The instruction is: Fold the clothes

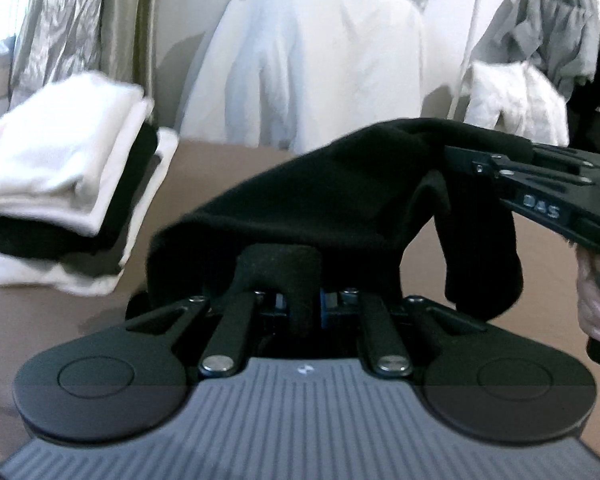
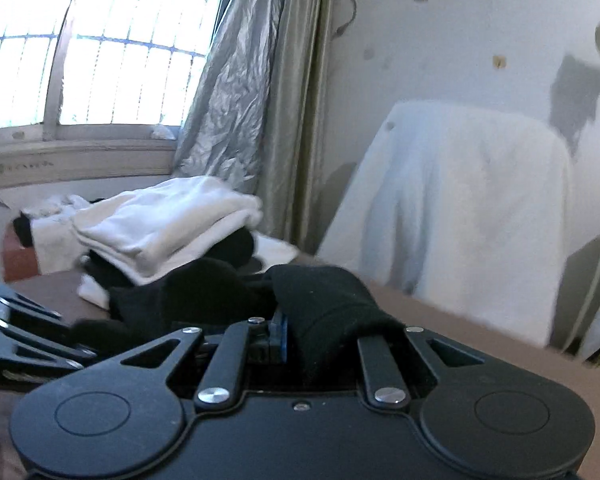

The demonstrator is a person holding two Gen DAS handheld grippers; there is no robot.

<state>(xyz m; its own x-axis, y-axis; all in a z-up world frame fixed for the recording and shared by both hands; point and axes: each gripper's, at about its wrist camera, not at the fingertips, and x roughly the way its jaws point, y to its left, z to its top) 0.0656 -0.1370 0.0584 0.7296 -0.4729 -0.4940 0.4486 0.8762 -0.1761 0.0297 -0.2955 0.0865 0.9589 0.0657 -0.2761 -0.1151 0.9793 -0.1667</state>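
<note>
A black garment (image 1: 332, 200) hangs stretched between two hand-held grippers above a brown tabletop (image 1: 40, 320), one end pinched in the left gripper (image 1: 300, 300) and the other clamped in the right gripper (image 1: 460, 160), which enters the left wrist view from the right edge. Only that view shows the cloth's full span, a loose fold drooping below the right gripper, and the person's fingers (image 1: 592, 300) wrapped around its handle.

The right wrist view sees the same garment (image 2: 328, 312) bunched over the right gripper (image 2: 296, 340), whose fingers are pressed together on the fabric (the tips themselves are buried in cloth), with the left gripper (image 2: 66, 330) at the lower left edge. This view alone takes in a barred window (image 2: 100, 40) and its sill.

A stack of folded white and black clothes (image 1: 64, 200) sits on the table at the left, near a silvery curtain (image 2: 236, 92). Behind the table a white sheet (image 1: 312, 68) drapes some bulky object against the wall. Grey and white garments (image 1: 548, 40) hang at the far right of the left wrist view.
</note>
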